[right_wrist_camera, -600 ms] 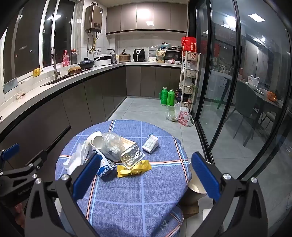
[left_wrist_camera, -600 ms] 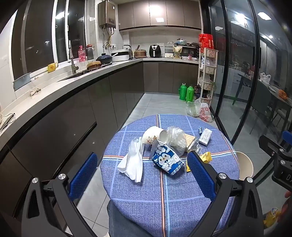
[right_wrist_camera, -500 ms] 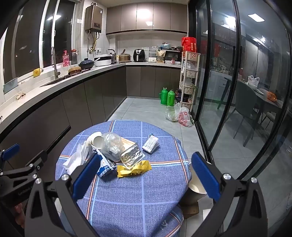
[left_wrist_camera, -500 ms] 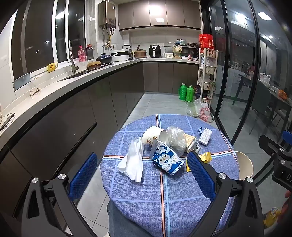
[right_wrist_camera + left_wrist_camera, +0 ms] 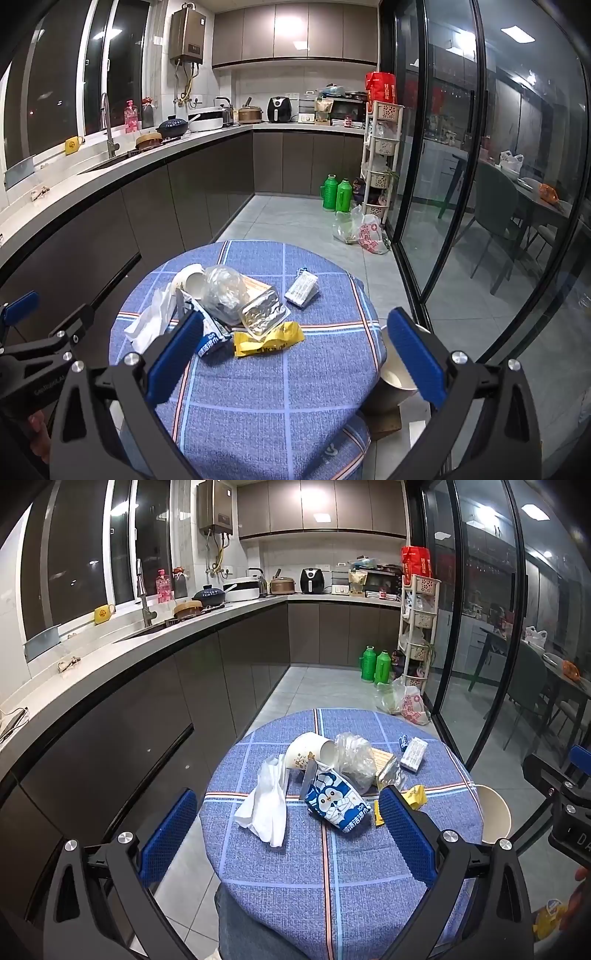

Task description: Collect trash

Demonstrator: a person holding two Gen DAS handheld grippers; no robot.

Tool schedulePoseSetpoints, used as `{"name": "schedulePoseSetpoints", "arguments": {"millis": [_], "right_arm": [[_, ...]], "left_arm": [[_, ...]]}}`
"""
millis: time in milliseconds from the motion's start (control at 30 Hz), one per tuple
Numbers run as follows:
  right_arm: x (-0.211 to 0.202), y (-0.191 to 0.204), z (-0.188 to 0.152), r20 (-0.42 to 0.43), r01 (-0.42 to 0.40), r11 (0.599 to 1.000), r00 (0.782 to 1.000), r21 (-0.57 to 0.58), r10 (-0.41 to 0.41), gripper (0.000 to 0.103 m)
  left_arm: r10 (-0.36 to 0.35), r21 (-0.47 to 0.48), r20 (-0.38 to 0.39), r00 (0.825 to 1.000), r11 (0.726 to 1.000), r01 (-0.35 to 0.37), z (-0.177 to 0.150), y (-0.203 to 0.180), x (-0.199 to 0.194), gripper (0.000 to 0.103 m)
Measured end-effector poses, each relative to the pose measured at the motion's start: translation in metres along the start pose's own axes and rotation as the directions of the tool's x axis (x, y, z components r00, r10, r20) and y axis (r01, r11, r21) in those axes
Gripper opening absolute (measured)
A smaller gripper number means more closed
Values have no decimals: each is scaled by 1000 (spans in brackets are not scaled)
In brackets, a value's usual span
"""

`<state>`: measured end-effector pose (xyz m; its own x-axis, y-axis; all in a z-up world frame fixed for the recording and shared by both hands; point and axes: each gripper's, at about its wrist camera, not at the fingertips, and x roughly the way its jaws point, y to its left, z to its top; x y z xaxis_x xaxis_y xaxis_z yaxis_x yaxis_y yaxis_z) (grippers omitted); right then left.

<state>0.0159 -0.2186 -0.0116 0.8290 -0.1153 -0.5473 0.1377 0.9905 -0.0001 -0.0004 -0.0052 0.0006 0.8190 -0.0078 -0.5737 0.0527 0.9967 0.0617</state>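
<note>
A round table with a blue plaid cloth [image 5: 332,878] [image 5: 266,387] holds a pile of trash: a white tissue [image 5: 267,808], a tipped paper cup [image 5: 308,753], a blue-and-white cartoon pack [image 5: 338,805], a clear plastic bag [image 5: 354,757] [image 5: 223,291], a foil wrapper [image 5: 264,317], a yellow wrapper [image 5: 267,341] and a small white box [image 5: 302,291]. My left gripper [image 5: 288,842] is open and empty, held above the table's near side. My right gripper [image 5: 295,354] is open and empty, above the table's near right.
A beige bin [image 5: 493,814] [image 5: 397,376] stands on the floor right of the table. A dark counter [image 5: 110,657] runs along the left. Glass doors [image 5: 461,166] close the right side. Green flasks [image 5: 334,194] and plastic bags [image 5: 364,232] sit on the floor beyond.
</note>
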Motion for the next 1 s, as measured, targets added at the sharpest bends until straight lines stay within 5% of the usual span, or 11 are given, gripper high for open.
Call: {"name": "schedulePoseSetpoints", "arguments": {"millis": [1000], "right_arm": [[2, -2, -3, -13, -3, 1000, 1000, 2, 3, 100]], "left_arm": [[-8, -1, -10, 1000, 1000, 8, -8, 0, 9, 95]]}}
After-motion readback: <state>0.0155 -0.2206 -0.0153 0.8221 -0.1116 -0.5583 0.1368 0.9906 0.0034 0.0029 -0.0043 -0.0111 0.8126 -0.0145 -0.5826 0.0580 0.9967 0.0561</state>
